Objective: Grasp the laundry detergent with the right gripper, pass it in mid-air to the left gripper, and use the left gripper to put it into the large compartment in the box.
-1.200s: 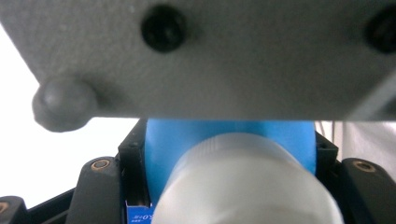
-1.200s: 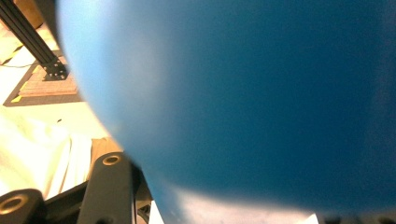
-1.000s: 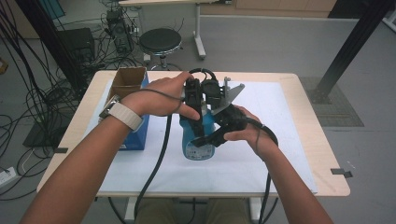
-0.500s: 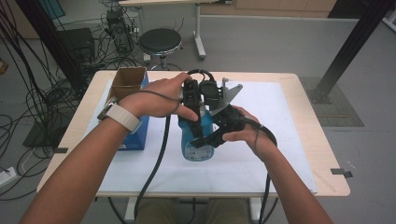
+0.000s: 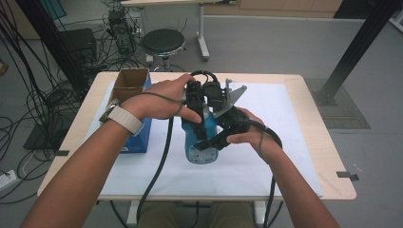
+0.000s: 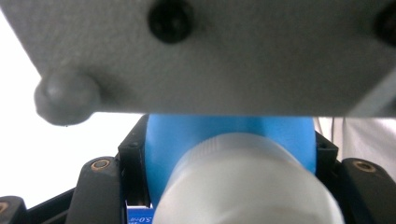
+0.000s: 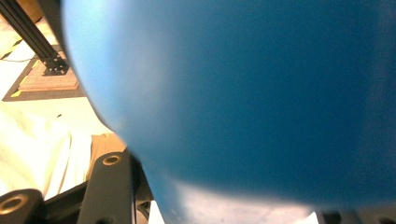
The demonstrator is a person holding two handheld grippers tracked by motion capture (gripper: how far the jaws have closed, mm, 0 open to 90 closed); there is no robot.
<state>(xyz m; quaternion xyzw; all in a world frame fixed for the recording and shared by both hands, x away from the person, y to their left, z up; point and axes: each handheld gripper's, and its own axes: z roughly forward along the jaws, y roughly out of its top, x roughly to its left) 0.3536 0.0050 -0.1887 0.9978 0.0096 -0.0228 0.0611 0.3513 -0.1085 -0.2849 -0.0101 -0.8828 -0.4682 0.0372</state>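
A blue bottle (image 5: pixel 202 142) with a white cap (image 6: pixel 243 186) stands on the white sheet at the table's middle. My left gripper (image 5: pixel 196 107) comes down over its top, and in the left gripper view (image 6: pixel 231 140) the black jaws press on both sides of the blue shoulder behind the cap. My right gripper (image 5: pixel 219 135) grips the bottle's body from the right. The blue body (image 7: pixel 243 93) takes up most of the right gripper view, with one jaw against it at the lower left. The right gripper's grey plate (image 6: pixel 210 51) hangs across the top of the left gripper view.
An open cardboard box (image 5: pixel 129 80) sits on a blue box (image 5: pixel 138 135) at the table's left. The white sheet (image 5: pixel 285 118) covers most of the wooden tabletop. Behind the table are a black stool (image 5: pixel 163 42), cables on the floor, and a black post (image 5: pixel 361 42).
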